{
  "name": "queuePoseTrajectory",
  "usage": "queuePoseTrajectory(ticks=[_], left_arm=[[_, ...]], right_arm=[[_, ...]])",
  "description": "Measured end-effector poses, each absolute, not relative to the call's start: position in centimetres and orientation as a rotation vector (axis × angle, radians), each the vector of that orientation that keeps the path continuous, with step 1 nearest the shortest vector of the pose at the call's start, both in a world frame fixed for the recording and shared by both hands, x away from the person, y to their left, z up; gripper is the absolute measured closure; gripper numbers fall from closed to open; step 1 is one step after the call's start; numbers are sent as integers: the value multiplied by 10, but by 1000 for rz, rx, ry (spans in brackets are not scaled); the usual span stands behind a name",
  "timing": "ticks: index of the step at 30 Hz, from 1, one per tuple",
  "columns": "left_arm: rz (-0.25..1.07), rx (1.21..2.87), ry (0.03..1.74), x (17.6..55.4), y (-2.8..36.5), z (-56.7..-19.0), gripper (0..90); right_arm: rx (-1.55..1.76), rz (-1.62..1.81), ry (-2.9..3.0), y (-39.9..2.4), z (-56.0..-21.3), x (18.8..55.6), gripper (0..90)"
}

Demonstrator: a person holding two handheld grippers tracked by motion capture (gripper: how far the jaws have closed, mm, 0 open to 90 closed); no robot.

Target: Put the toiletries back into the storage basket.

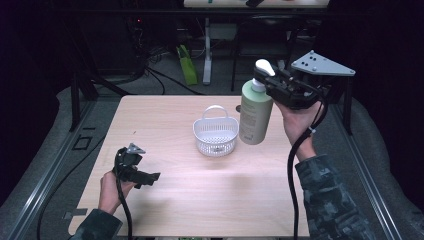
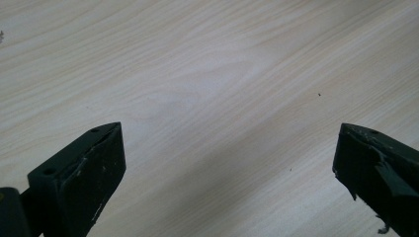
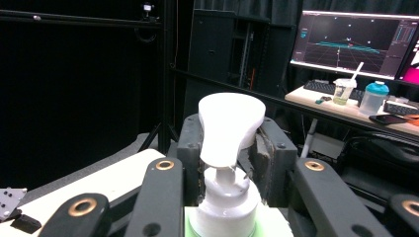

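Dark room w/ black drapes; light wood table [image 1: 210, 195]; lit monitor [image 3: 353, 44] on far desk [image 3: 346, 111].

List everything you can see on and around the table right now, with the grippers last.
pump bottle: one, pale green with white pump head, held above the table's right side, next to the basket
basket: one, white with a handle, table centre, nothing visible inside it
table: one, light wood
monitor: one, lit, on a desk in the background of the right gripper view
cups: two, on that desk
right gripper: one, black, shut on the pump bottle at its neck
left gripper: one, black, jaws open, low over the table's near left part, holding nothing
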State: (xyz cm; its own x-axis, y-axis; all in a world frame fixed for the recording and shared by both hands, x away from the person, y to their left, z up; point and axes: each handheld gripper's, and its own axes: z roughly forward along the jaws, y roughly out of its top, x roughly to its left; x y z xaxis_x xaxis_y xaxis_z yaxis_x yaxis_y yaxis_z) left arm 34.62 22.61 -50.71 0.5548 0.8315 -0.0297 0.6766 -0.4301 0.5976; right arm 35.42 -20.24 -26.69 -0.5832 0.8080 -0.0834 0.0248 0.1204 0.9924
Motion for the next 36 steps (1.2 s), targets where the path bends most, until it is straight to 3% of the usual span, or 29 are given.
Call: queuePoseTrajectory(ticks=[36], left_arm=[[353, 2239, 1190, 347, 225, -507, 0]], right_arm=[[807, 1507, 1782, -161, -256, 389, 682]])
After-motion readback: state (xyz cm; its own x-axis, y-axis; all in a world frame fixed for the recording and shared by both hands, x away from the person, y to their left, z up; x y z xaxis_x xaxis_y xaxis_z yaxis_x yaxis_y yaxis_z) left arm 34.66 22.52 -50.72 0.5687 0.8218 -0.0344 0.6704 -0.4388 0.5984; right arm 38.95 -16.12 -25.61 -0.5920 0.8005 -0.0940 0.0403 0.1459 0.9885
